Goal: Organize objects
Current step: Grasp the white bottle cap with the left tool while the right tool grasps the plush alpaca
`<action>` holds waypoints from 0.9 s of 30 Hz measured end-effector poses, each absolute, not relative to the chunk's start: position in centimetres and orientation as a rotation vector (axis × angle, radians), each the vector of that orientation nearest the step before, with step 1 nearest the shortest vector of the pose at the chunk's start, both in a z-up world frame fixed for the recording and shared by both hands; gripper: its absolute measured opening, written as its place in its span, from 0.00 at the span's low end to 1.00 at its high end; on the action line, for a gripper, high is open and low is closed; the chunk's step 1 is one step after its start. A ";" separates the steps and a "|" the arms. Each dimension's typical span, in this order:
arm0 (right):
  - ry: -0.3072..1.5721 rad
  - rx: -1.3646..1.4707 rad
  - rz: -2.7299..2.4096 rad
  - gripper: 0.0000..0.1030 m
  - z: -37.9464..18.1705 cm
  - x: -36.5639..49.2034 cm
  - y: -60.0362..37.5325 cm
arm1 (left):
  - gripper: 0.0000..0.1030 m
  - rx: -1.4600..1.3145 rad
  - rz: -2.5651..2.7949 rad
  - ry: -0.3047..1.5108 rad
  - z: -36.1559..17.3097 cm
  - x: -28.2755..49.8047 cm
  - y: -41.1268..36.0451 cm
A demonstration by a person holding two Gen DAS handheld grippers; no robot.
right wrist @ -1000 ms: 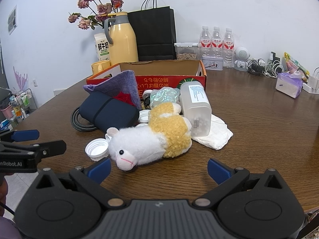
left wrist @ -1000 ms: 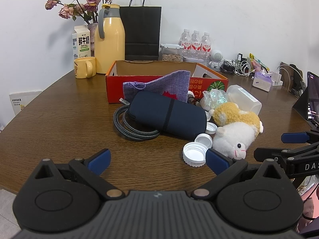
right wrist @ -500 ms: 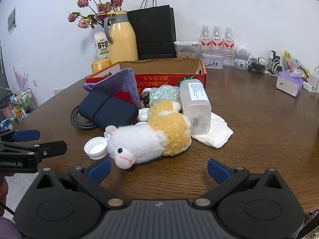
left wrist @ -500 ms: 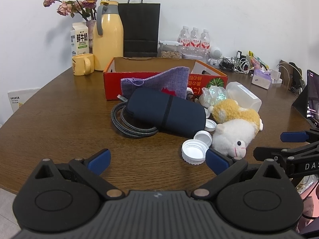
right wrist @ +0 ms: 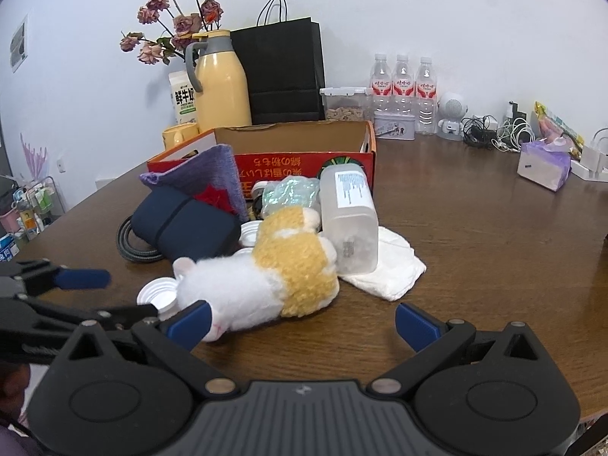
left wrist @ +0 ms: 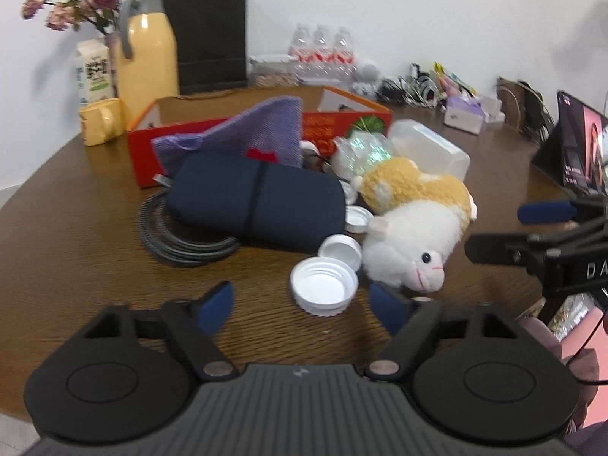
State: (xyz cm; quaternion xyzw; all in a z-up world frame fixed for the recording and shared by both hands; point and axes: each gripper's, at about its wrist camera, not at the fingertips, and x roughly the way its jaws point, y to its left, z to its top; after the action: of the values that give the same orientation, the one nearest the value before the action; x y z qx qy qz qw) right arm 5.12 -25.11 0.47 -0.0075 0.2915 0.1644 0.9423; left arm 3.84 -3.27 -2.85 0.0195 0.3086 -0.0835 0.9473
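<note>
Our left claw tilts downward, its jaws partly apart and just now closing, the pads pressing on nothing. Our right claw also angles down, its jaws spread wide and gripping nothing. The two claws sit near each other, side by side.

white-and-yellow plush toy, navy pouch, red box

plush sheep on its side | navy pouch flat | white caps open-side up
</note>
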 end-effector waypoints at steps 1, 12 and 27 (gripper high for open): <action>0.594 -0.016 0.337 1.00 0.6 5.3 -25.2 | 0.56 0.042 -0.179 0.637 -3.1 4.1 -3.4; 0.582 0.025 0.383 0.98 1.5 8.3 -24.9 | 0.39 0.022 -0.183 0.630 -3.4 4.5 -2.9; 0.725 0.158 0.354 0.83 -0.3 12.7 -23.7 | 0.38 -0.027 -0.166 0.606 -3.2 4.0 -0.9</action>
State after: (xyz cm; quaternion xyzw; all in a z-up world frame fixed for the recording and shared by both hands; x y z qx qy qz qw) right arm 12.70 -23.70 -0.34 0.0766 0.3525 0.1719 0.9167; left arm 3.99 -0.90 -3.25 -0.0132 0.2981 -0.0818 0.9509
